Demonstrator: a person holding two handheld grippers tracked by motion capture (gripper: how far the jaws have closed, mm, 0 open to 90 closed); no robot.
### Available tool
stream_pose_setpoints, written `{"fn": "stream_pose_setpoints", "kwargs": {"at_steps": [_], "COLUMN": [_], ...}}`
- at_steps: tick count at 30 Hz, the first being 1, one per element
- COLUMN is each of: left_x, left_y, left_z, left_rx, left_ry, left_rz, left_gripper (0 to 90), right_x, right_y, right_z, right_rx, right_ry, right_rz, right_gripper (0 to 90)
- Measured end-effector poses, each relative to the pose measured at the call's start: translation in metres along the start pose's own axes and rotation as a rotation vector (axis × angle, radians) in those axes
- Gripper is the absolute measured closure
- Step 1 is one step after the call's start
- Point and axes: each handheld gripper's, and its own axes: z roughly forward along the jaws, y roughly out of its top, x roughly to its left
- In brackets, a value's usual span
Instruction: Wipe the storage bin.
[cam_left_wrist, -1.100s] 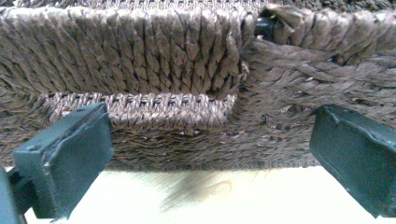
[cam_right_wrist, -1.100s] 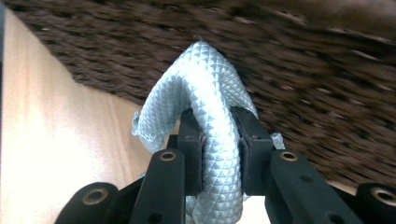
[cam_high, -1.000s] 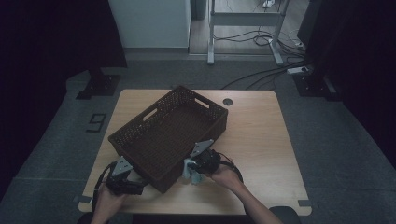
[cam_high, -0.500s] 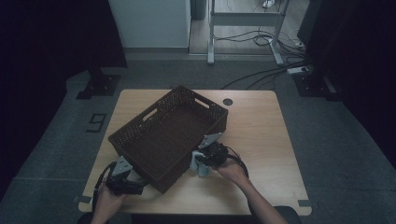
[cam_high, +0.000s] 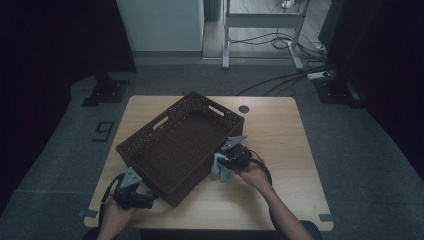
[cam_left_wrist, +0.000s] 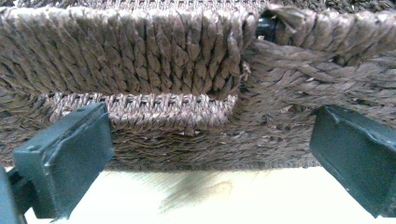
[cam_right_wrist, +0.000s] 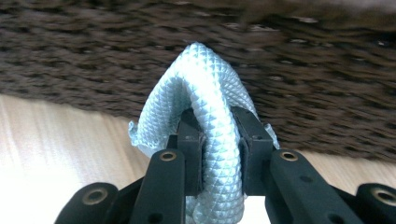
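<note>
A brown woven basket (cam_high: 182, 142) sits aslant on the wooden table (cam_high: 280, 130), one corner toward the near edge and its open inside bare and dark in the high view. Cut-out handles show in its far-left and far-right walls.

The right gripper (cam_high: 226, 162) is at the basket's near-right wall, just outside it, over the table. Its jaws are drawn close together and pinch a pale blue cloth (cam_high: 220, 167). In the right gripper view the cloth (cam_right_wrist: 212, 130) is a quilted, diamond-patterned fabric bunched into a thick fold that arches up over the jaw tips and hangs down between them; a frilled edge spills out on the left side. The right gripper (cam_right_wrist: 219, 140) faces the basket wall (cam_right_wrist: 327, 107), which runs across the view just beyond the cloth and looks blurred. Whether the cloth touches the wall cannot be told. The cloth is off the table here, carried in the jaws, near the middle of the basket's right-hand long side.

The left gripper (cam_high: 137, 192) is at the basket's near corner, low over the table by its near-left edge. In the left gripper view its jaws stand wide apart, one at each lower corner of the picture, with nothing between them. The left gripper (cam_left_wrist: 210, 163) points straight at the woven wall (cam_left_wrist: 163, 70), close up, with a strip of pale table (cam_left_wrist: 210, 196) below it. The jaws are just beside the wall; contact cannot be told.

A person's hands hold both grippers, forearms coming in from the near edge.
</note>
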Motion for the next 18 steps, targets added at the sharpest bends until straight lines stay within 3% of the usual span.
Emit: {"fn": "stream_pose_setpoints", "kwargs": {"at_steps": [12, 18], "left_x": [0.000, 0.001], "left_y": [0.000, 0.000], "left_z": [0.000, 0.000], "left_rx": [-0.001, -0.002], "left_ry": [0.000, -0.002], "left_rz": [-0.001, -0.002], "left_gripper": [0.0, 0.0], "right_x": [-0.026, -0.043], "right_y": [-0.004, -0.007], "right_z": [-0.002, -0.002], "right_rx": [0.005, 0.005], "right_ry": [-0.040, -0.059], "right_rz": [0.029, 0.069], "right_gripper": [72.9, 72.8]}}
